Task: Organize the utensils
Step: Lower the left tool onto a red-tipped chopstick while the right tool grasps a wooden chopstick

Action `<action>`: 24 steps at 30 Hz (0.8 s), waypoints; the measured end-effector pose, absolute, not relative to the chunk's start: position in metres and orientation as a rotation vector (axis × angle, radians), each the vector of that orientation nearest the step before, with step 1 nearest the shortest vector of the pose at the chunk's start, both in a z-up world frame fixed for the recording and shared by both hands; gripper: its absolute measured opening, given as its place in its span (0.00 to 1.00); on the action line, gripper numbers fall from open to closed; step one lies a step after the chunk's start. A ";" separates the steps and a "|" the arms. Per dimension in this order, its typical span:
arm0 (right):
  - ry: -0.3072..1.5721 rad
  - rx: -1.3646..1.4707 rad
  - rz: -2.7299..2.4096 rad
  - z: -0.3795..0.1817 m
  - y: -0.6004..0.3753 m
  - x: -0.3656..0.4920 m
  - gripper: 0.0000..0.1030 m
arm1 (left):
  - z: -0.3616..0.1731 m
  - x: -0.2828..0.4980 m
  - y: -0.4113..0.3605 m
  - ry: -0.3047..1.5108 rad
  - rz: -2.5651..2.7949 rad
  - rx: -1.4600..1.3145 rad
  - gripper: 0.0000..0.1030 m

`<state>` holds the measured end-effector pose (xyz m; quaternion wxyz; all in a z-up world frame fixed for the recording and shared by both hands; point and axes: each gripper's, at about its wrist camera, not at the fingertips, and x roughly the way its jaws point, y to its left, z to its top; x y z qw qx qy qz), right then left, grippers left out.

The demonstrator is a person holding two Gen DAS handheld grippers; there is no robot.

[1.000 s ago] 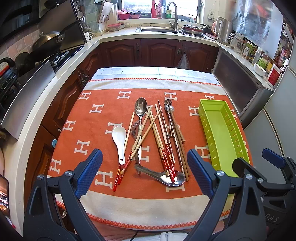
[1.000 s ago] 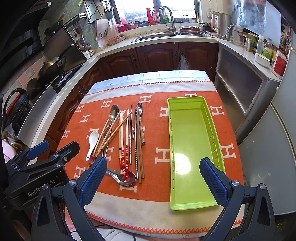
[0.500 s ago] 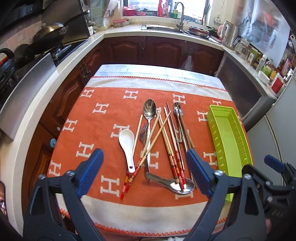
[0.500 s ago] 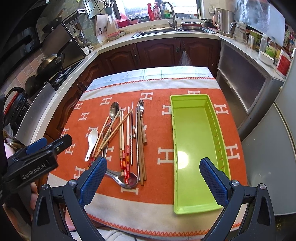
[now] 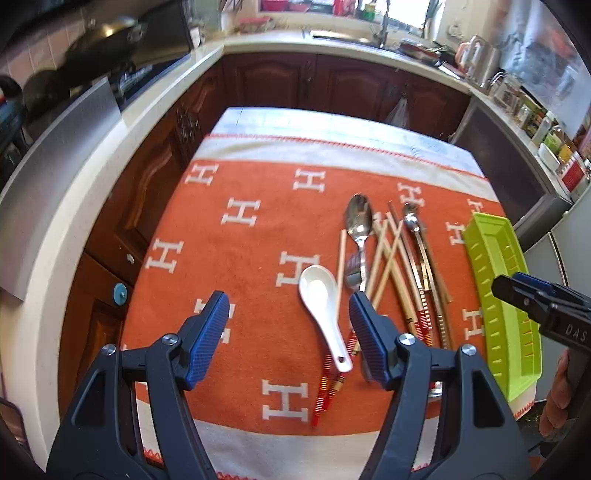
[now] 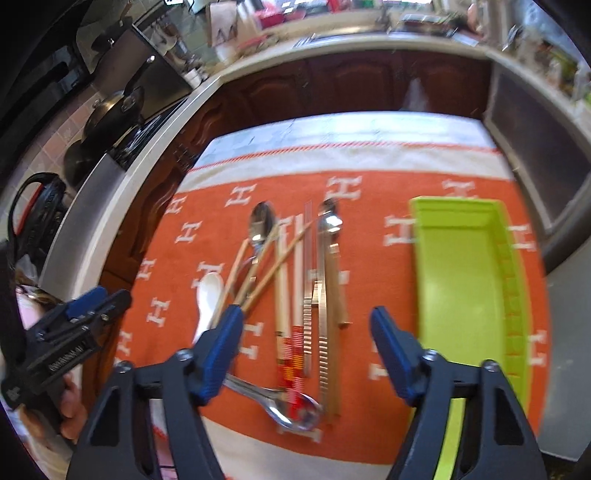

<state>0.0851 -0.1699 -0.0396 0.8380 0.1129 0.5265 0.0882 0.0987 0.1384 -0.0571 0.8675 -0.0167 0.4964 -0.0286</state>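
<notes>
A pile of utensils lies on the orange cloth: a white ceramic spoon [image 5: 323,310], a steel spoon [image 5: 357,220], a fork [image 5: 354,269], several wooden and metal chopsticks [image 5: 402,266], and a steel spoon lying crosswise at the near end [image 6: 291,404]. The green tray [image 6: 461,280] stands empty to the right of them. My left gripper [image 5: 286,334] is open and empty, just left of the white spoon. My right gripper [image 6: 306,349] is open and empty, above the chopsticks' near ends [image 6: 317,332].
The orange cloth with white H marks [image 5: 236,258] covers a small table. Dark wooden cabinets [image 5: 314,81] and a white counter ring it, with a stove and pans [image 5: 92,44] at left and a sink [image 5: 340,35] at the back.
Both grippers have moved forward and down toward the utensils. The left view has shifted left, the right gripper has moved left from the tray to over the chopsticks. Both jaws are narrower but open.
</notes>
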 end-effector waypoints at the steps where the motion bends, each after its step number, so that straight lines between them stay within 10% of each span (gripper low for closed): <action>1: 1.122 0.244 0.200 -0.044 -0.165 0.092 0.65 | -0.064 0.102 0.142 1.058 -0.063 -0.047 0.63; 9: 1.254 0.392 0.321 -0.103 -0.127 0.144 0.33 | -0.122 0.126 0.152 1.211 -0.119 -0.155 0.55; 24: 1.400 0.580 0.302 -0.196 -0.093 0.187 0.15 | -0.129 0.132 0.133 1.174 -0.191 -0.127 0.49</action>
